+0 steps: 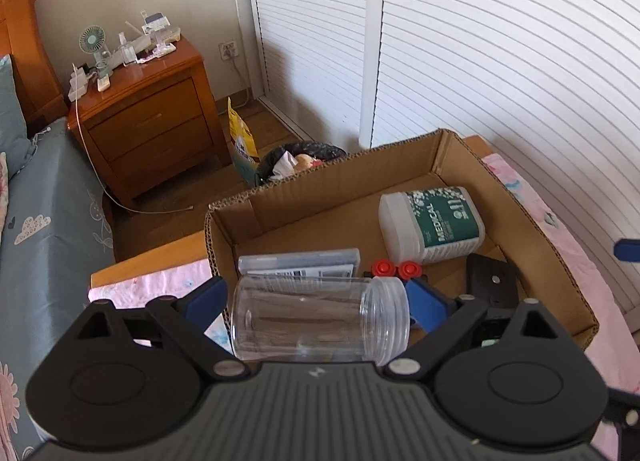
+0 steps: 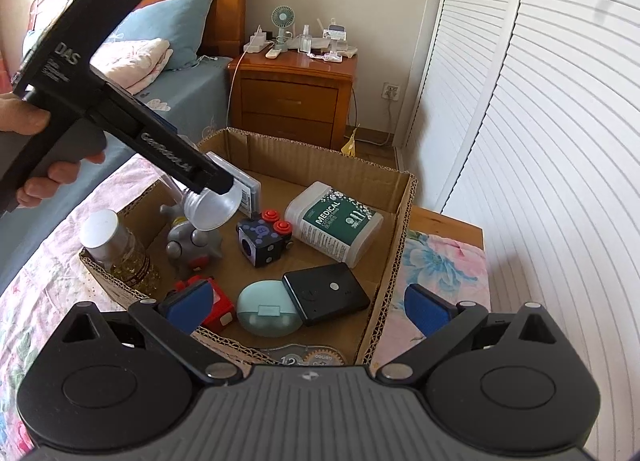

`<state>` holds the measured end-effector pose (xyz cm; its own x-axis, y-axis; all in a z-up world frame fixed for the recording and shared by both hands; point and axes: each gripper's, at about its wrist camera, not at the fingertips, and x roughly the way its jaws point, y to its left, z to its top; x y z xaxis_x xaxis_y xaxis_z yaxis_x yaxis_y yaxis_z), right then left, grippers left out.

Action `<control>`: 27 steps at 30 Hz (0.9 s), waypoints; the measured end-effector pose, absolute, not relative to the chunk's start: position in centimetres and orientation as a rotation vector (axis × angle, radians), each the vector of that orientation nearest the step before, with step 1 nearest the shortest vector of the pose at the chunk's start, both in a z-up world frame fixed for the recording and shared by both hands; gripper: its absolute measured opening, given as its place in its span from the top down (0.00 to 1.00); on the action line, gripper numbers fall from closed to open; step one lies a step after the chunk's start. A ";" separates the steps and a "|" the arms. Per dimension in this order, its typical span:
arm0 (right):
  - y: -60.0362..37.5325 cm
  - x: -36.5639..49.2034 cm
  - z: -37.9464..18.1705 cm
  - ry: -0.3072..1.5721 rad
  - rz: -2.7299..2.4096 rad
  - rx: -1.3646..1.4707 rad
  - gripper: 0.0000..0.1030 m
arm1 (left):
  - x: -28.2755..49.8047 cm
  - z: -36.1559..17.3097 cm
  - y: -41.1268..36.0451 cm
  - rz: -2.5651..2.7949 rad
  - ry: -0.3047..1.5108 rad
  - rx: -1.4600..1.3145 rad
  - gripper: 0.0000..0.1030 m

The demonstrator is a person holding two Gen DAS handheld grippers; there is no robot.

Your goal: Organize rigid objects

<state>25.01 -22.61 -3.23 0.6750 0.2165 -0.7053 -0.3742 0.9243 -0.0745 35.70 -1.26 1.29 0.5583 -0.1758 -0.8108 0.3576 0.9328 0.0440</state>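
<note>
Jar [image 1: 320,317]: clear plastic, lidless, threaded neck, lying sideways, hovering over cardboard box [image 1: 532,221].
Left gripper [image 1: 320,301]: fingers gripping jar's two ends.
Right gripper [image 2: 308,307]: fingers gaping wide, holding nothing.

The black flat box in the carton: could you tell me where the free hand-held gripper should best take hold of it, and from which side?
Grip the black flat box across its two long edges, coming from above. It lies flat on the carton floor, one corner against the teal case, so only its upper faces are free. The right hand-held gripper is open and nearest.
</note>
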 end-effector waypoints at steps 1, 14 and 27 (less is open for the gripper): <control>-22.6 24.9 -3.1 0.757 0.335 -0.220 0.00 | 36.0 1.2 -1.4 -0.318 0.933 0.208 0.07; -23.3 23.1 -2.3 0.740 0.327 -0.219 0.00 | 36.2 1.7 -2.5 -0.348 0.926 0.198 0.07; -22.9 21.2 -1.8 0.784 0.195 -0.155 0.00 | 26.5 6.5 -0.7 -0.305 0.722 0.174 0.03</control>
